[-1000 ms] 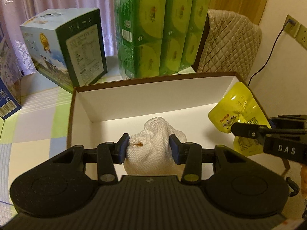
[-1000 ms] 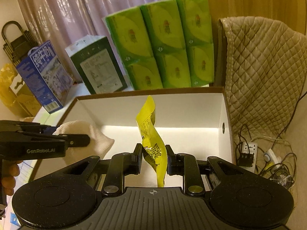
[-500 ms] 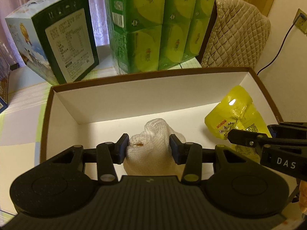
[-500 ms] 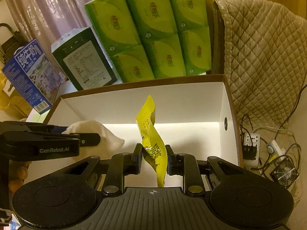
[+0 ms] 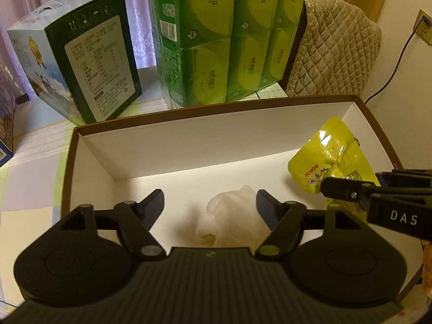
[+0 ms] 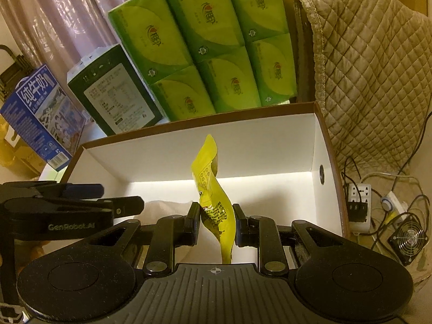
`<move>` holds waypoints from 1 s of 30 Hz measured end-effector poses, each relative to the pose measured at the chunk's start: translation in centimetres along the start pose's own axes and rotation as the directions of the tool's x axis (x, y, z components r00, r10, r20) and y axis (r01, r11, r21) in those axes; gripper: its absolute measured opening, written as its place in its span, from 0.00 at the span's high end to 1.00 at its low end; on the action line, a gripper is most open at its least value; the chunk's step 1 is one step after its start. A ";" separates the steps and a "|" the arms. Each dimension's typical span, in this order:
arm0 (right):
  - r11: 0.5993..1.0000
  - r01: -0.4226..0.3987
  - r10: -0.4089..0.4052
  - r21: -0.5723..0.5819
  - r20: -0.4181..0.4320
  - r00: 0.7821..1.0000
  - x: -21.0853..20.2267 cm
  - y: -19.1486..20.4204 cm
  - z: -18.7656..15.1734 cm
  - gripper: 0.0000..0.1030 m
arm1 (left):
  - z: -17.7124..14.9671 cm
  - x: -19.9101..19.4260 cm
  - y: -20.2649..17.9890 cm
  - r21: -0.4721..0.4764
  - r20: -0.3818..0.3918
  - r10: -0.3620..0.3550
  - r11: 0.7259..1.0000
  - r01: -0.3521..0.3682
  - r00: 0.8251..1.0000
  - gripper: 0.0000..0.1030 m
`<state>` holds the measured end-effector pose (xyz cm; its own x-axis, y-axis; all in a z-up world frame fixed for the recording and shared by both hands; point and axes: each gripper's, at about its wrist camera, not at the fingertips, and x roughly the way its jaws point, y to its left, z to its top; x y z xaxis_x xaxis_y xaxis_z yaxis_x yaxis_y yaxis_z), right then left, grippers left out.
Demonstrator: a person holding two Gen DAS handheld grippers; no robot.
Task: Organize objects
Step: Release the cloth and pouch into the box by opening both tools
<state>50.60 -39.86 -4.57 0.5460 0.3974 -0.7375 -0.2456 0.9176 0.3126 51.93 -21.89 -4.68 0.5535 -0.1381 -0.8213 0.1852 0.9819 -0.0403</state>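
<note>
A white cloth bundle [image 5: 232, 221] lies on the floor of the open white box with a brown rim [image 5: 189, 140]. My left gripper [image 5: 210, 198] hangs just above it, open, its fingers clear on either side of the cloth. My right gripper [image 6: 214, 216] is shut on a yellow snack packet [image 6: 210, 178], holding it upright over the box's right half [image 6: 270, 145]. In the left wrist view the packet [image 5: 329, 156] and the right gripper [image 5: 351, 189] show at the right. In the right wrist view the left gripper [image 6: 108, 199] shows at the left, with the cloth [image 6: 162, 210] partly hidden behind it.
Behind the box stand stacked green tissue packs [image 5: 229, 35], a dark green carton [image 5: 89, 62] and a blue milk carton [image 6: 40, 113]. A quilted chair cover [image 6: 372, 81] rises at the right. A power strip [image 6: 359, 205], cables and a small fan [image 6: 407, 240] lie on the floor.
My left gripper has opened and let go of the cloth, which now rests lower in the box. Both grippers moved forward over the box; the right still holds the packet.
</note>
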 end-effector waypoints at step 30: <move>1.000 0.020 -0.023 0.024 0.133 0.991 -4.2 0.7 -0.8 0.30 | -0.6 -5.2 0.9 -0.015 0.066 0.009 1.000 -0.008 0.998 0.04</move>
<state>47.46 -40.87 -1.68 0.6533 0.3740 -0.6582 -0.2152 0.9253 0.3122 48.69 -20.21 -0.81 0.6075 -0.1375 -0.7823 0.1685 0.9848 -0.0422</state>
